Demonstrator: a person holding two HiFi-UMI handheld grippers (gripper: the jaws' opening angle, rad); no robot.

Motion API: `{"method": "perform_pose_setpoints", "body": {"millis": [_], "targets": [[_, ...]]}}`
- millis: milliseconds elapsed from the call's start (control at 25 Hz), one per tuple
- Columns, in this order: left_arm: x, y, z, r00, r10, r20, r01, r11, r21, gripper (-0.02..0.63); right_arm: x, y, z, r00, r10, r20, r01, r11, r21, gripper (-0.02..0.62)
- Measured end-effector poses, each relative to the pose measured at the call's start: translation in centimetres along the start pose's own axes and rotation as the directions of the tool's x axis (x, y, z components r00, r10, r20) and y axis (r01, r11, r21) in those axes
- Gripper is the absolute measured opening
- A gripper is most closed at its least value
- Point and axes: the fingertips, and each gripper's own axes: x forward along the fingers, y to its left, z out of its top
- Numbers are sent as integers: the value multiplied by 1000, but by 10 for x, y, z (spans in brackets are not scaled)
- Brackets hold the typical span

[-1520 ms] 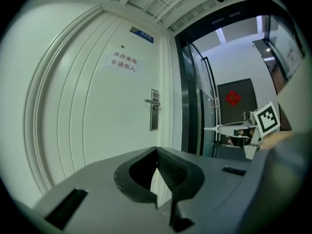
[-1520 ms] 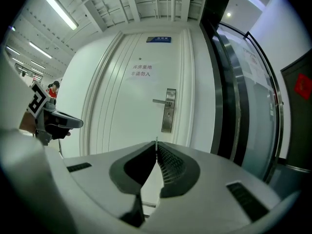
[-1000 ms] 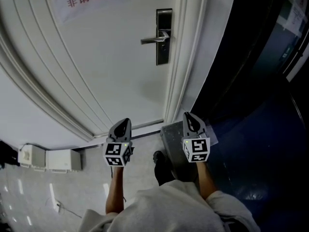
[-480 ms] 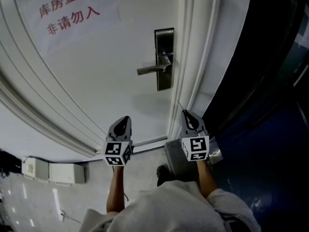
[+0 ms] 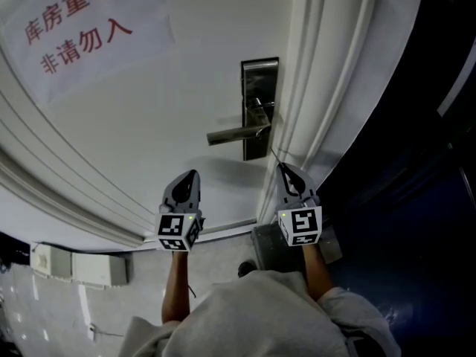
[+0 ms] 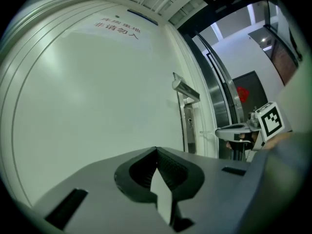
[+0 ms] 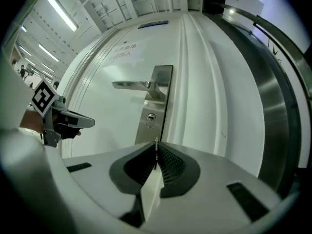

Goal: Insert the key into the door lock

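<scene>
Writing: a white paper notice (image 5: 82, 28) is fixed to the door (image 5: 171, 125), upper left of the lock. It carries two lines of red Chinese characters, which I read as 库房重地 over 非请勿入. I see no brand or marking on the lock hardware. Each tool carries a cube with black-and-white square markers.

Lock: a tall metal lock plate (image 7: 155, 101) sits at the door's edge beside the white door frame (image 5: 320, 88). A lever handle (image 7: 131, 85) projects from the plate towards the notice side. The keyhole (image 7: 151, 120) is in the plate below the handle.

Right tool (image 7: 155, 156): jaws pinched narrow on the key (image 7: 156, 143), which shows edge-on as a thin metal sliver standing out past the tips. In the right gripper view the key's tip lies just below the keyhole and a touch to its right, with clear door surface between them; it is not in the lock. In the head view the key reaches up from the tool towards the plate's lower corner on the frame side, near it but apart.

Left tool (image 6: 157, 151): jaws closed together with nothing between them. It is held beside the right tool, facing plain door panel to the left of the lock plate and below the handle, touching nothing.
</scene>
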Motion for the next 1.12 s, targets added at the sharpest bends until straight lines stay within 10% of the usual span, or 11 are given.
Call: {"method": "perform_pose_setpoints", "body": {"millis": [1120], "targets": [[20,11,-18,992,-108,-60,108,994,-7,17,6,8,-6,996,-86,-31,87,996,23,29]]}}
